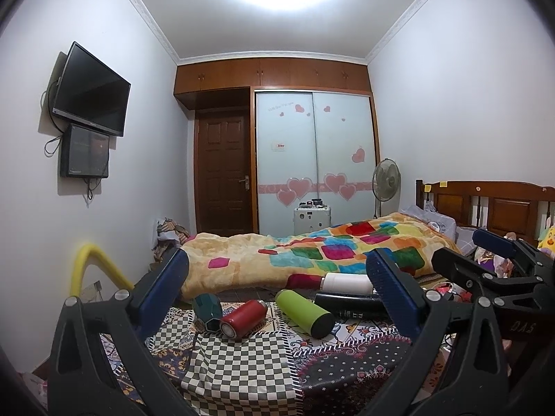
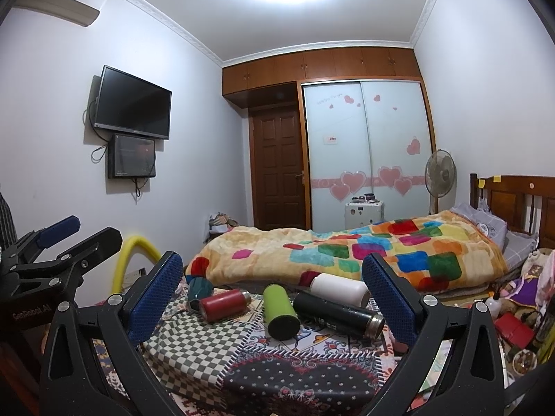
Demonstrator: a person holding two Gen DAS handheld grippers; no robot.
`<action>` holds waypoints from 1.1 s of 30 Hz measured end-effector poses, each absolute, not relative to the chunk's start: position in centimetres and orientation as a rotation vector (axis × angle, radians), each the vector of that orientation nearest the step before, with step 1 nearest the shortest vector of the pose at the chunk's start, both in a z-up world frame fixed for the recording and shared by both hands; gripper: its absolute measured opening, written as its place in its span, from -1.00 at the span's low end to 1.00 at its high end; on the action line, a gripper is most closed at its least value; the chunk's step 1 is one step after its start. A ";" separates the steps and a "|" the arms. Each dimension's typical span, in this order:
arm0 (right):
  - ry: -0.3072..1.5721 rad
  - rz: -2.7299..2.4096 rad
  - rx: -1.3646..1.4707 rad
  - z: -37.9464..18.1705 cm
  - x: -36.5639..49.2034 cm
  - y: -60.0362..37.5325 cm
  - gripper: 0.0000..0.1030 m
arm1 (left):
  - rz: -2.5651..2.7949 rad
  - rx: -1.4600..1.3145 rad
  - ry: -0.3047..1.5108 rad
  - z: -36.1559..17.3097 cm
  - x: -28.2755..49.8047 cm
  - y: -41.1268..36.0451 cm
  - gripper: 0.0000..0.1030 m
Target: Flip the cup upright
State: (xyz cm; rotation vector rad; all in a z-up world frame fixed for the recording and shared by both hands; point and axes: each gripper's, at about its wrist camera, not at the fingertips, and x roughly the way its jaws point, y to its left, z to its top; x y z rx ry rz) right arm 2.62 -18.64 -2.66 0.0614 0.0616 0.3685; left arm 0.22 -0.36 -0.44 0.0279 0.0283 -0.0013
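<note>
Several cups lie on their sides on a patterned cloth-covered table (image 1: 239,357) (image 2: 194,343): a dark teal faceted cup (image 1: 207,311) (image 2: 199,292), a red one (image 1: 243,319) (image 2: 223,304), a green one (image 1: 305,313) (image 2: 279,311), a black one (image 1: 347,305) (image 2: 338,314) and a white one (image 1: 347,283) (image 2: 339,288). My left gripper (image 1: 277,298) is open and empty, held back from the cups. My right gripper (image 2: 274,301) is open and empty too; it also shows at the right of the left wrist view (image 1: 485,256).
A bed with a colourful blanket (image 1: 312,253) (image 2: 347,253) stands just behind the table. A yellow foam tube (image 1: 93,267) (image 2: 135,260) arches at the left. Clutter and toys (image 2: 517,298) lie to the right. A fan (image 2: 440,173) and wardrobe stand at the back.
</note>
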 end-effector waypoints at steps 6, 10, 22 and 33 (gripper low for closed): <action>0.065 0.367 0.064 -2.8 2.7 -18.4 1.00 | -0.007 0.023 0.031 -0.4 0.3 -0.2 1.00; 0.066 0.368 0.063 -3.0 2.9 -18.5 1.00 | -0.006 0.023 0.030 -0.4 0.3 -0.2 1.00; 0.069 0.370 0.063 -3.0 2.9 -18.4 1.00 | -0.011 0.018 0.036 -0.4 0.3 -0.2 1.00; 0.068 0.368 0.059 -3.1 3.0 -18.2 1.00 | -0.014 0.011 0.040 -0.6 0.6 -0.1 1.00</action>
